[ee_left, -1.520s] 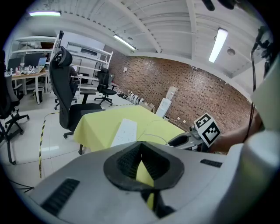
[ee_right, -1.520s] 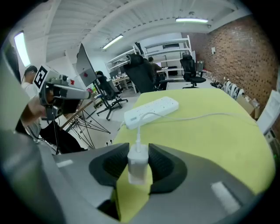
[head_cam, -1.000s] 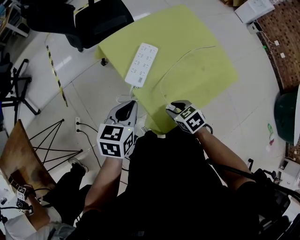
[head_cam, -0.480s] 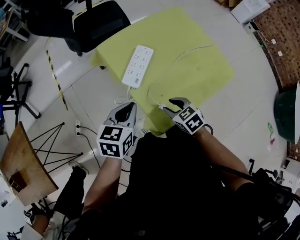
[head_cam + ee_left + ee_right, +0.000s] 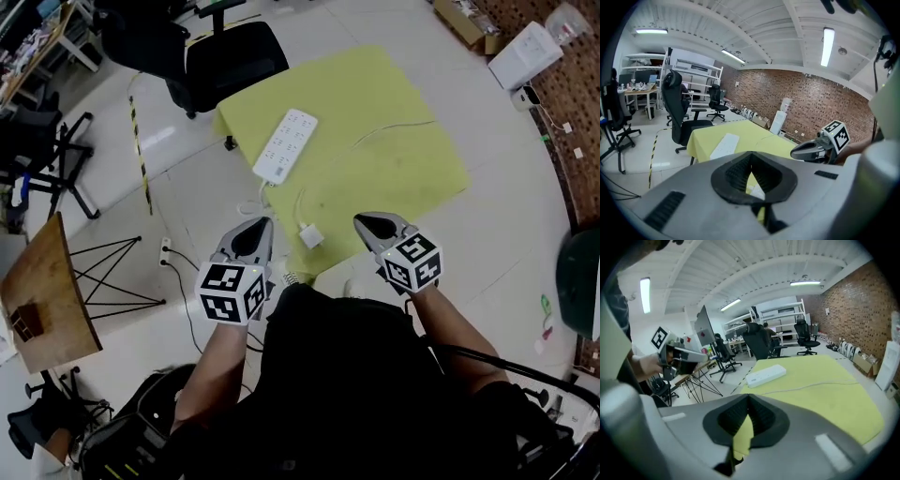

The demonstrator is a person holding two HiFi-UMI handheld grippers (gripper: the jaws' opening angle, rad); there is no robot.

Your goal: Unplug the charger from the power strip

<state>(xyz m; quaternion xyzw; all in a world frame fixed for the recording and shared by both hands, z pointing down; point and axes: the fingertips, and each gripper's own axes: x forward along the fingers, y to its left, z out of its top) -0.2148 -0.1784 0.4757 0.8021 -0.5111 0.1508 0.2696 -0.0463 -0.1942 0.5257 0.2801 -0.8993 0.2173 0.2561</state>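
Nearest the camera, the person's left forearm (image 5: pixel 214 361) and right forearm (image 5: pixel 448 323) reach forward from a dark-clothed torso, roughly parallel. Each carries a gripper tilted forward and down towards the table edge, with its marker cube facing up. The left gripper (image 5: pixel 261 225) has its jaws closed together with nothing between them. The right gripper (image 5: pixel 362 221) is likewise closed and empty. They hang level with each other above the near edge of the yellow-covered table (image 5: pixel 403 178), touching nothing. Between them and just ahead lies the charger (image 5: pixel 310 234), a small white block flat on the yellow cover close to the table's near corner, free of both grippers and well apart from the power strip. It sits slightly askew to the table edge, and I cannot tell which way its prongs face. Its thin white cable (image 5: pixel 394 131) leaves the far side, curls upward in a short loop, then runs away across the cover towards the far right. Beyond that, near the table's left edge, the white power strip (image 5: pixel 286 145) lies flat with its sockets up. Its long axis runs diagonally from near-left to far-right, and its own cord drops off the near end to the floor. Farther off, a black office chair (image 5: pixel 234 56) stands at the table's far left corner.
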